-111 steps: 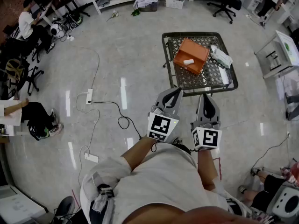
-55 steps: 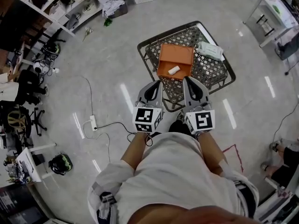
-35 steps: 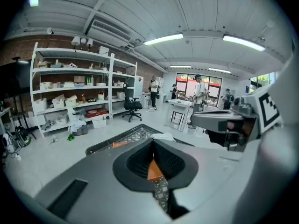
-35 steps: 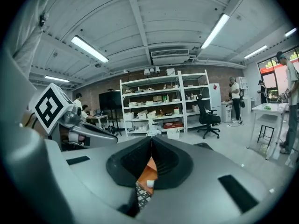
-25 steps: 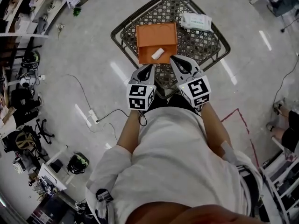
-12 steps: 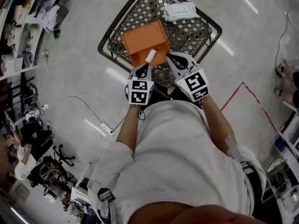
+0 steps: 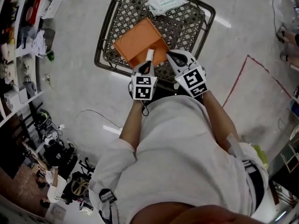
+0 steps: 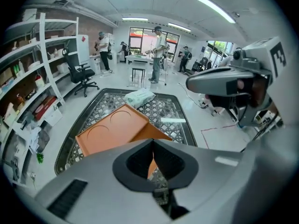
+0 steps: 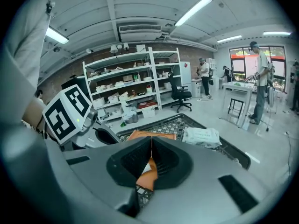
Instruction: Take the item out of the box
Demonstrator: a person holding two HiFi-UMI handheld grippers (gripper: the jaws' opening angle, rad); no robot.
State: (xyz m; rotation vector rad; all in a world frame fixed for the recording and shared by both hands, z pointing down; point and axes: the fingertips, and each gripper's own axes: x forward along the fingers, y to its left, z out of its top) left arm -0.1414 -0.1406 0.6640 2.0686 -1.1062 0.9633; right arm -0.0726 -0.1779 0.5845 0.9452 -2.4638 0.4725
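An open orange box (image 7: pixel 138 42) lies on a black mesh table (image 7: pixel 101 46), and a small white roll (image 7: pixel 149 55) sits at the box's near edge. My left gripper (image 7: pixel 145 66) is shut and empty, with its tip just short of the roll. My right gripper (image 7: pixel 171 55) is also shut and empty, and it hovers over the mesh beside the box's right corner. In the left gripper view the orange box (image 8: pixel 112 133) fills the space ahead of the closed jaws, with the roll hidden. In the right gripper view the orange box (image 9: pixel 150 135) shows just past the closed jaws.
A white pack of wipes (image 7: pixel 166 1) lies at the table's far side, past the box. Red tape (image 7: pixel 238 78) marks the floor to the right. Shelves (image 7: pixel 18 27) stand at the left and a cable (image 7: pixel 100 118) runs over the floor. People stand in the distance (image 8: pixel 156 55).
The person has walked up to the mesh table. Both grippers, still shut, have come from well short of it to the near edge of the orange box.
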